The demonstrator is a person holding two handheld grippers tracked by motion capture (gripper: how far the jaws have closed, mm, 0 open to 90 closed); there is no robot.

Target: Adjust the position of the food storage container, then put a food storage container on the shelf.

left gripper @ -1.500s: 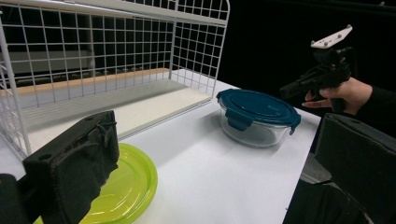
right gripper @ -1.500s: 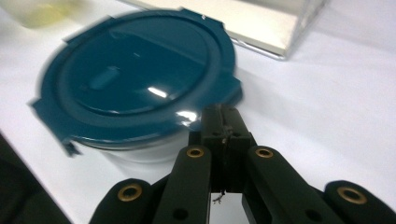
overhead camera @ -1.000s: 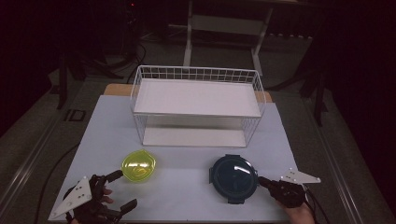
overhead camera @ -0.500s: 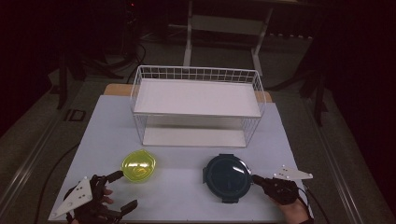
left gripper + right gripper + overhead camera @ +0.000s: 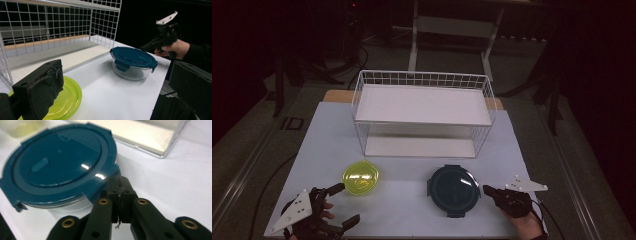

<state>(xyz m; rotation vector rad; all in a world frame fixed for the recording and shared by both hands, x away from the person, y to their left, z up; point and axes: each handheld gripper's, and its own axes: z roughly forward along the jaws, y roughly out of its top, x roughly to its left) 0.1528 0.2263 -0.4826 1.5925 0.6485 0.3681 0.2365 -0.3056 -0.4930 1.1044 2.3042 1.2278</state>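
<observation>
A round glass container with a dark blue clip lid (image 5: pixel 453 189) stands at the front right of the white table. My right gripper (image 5: pixel 487 190) sits just right of it, tips at the lid's rim (image 5: pixel 60 162). Its jaws stand pad to pad with nothing between them (image 5: pixel 120 181), though they have just been opening by a hair. A yellow-green plastic bowl (image 5: pixel 360 178) lies at the front left. My left gripper (image 5: pixel 346 204) is open just in front of it and holds nothing, one of its fingers (image 5: pixel 40 90) over the bowl's near edge (image 5: pixel 67 100).
A white wire rack with two shelves (image 5: pixel 422 79) stands across the back half of the table (image 5: pixel 412 215). Its lower shelf (image 5: pixel 75 53) opens toward the bowl and container. The person's right hand (image 5: pixel 175 47) holds the right gripper near the table's right edge.
My right gripper has crept left, and the blue-lidded container has shifted a little left with it. The left gripper and the bowl have stayed put.
</observation>
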